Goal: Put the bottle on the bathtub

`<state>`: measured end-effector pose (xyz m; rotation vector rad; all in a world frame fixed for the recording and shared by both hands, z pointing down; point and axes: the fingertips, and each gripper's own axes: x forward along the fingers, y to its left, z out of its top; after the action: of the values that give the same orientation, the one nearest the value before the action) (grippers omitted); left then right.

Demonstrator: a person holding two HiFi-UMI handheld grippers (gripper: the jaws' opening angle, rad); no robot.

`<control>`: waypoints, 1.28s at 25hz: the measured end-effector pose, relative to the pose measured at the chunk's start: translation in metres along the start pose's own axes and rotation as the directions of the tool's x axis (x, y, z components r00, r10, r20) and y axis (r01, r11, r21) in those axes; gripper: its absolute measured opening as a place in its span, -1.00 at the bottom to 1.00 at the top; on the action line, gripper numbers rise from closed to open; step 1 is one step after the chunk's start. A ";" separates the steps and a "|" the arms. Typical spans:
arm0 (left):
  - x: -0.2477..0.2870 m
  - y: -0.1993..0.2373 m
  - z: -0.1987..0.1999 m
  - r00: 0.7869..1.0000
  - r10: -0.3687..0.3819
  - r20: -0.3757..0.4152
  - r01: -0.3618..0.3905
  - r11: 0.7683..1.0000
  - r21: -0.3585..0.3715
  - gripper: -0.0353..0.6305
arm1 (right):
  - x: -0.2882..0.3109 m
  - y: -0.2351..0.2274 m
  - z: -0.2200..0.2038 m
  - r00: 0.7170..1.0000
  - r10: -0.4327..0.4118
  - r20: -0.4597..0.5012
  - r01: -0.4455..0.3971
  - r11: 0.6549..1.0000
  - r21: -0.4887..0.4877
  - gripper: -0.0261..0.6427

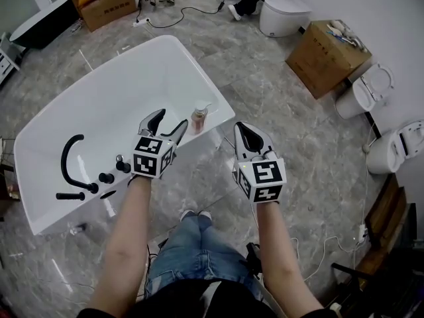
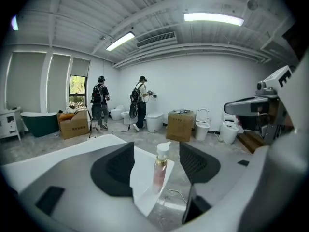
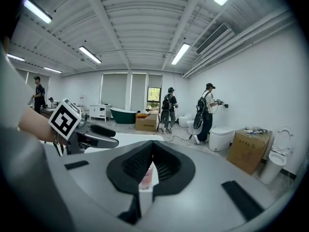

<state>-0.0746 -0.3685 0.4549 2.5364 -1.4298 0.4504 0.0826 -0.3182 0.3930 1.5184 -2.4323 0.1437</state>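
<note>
Left gripper (image 1: 171, 120) has its jaws apart and nothing in them. In my left gripper view the bottle (image 2: 161, 170) sits in the gap between the two black pads (image 2: 116, 170), clear of both and beyond their tips. Right gripper (image 1: 240, 127) has its jaws pressed together at the tips and carries nothing. In the right gripper view a pink strip of the bottle (image 3: 147, 177) shows through the slot below the closed tips.

Bottle (image 1: 199, 118) is pinkish with a white pump top. It stands upright on the flat rim of the white bathtub (image 1: 119, 91), at the corner nearest the right gripper. From the head view, my left gripper hangs over the rim just beside the bottle and is not touching it. My right gripper is over the grey marble floor (image 1: 278, 111), off the tub and apart from the bottle.

- Black faucet (image 1: 69, 167) and black knobs (image 1: 109, 176) are on the tub's near rim, left of the left gripper.
- Cardboard box (image 1: 326, 55) stands on the floor to the right, with a white toilet (image 1: 283, 13) beyond it.
- Second box (image 1: 109, 2) is at top left.
- Two people with backpacks (image 2: 140, 100) stand by the far wall, seen from the left gripper view.
</note>
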 end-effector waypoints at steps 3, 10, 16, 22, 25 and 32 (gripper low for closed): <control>-0.017 -0.001 0.020 1.000 0.004 0.029 -0.006 0.999 0.046 -0.07 | -0.011 0.001 0.017 1.000 -0.014 0.015 0.014 1.000 -0.021 -0.88; -0.056 -0.003 0.064 0.991 0.048 0.127 -0.055 0.997 0.053 -0.31 | -0.035 0.005 0.053 0.998 -0.010 0.066 0.013 0.999 -0.039 -0.88; -0.089 -0.001 0.096 0.974 0.092 0.207 -0.103 0.994 0.039 -0.61 | -0.055 0.003 0.086 0.993 -0.020 0.119 0.028 0.997 -0.066 -0.88; -0.116 0.004 0.124 0.953 0.131 0.275 -0.144 0.989 0.029 -0.80 | -0.070 0.000 0.108 0.985 -0.050 0.166 0.055 0.998 -0.030 -0.88; -0.123 0.010 0.132 0.946 0.133 0.296 -0.154 0.987 0.048 -0.86 | -0.071 0.001 0.117 0.982 -0.047 0.183 0.056 0.998 -0.043 -0.88; -0.139 0.021 0.149 0.930 0.146 0.337 -0.182 0.980 0.077 -0.86 | -0.076 0.009 0.142 0.968 -0.045 0.248 0.067 0.994 -0.081 -0.88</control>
<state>-0.1353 -0.3151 0.2670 2.6848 -1.7895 0.1300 0.0811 -0.2805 0.2365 1.6492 -2.5396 -0.1731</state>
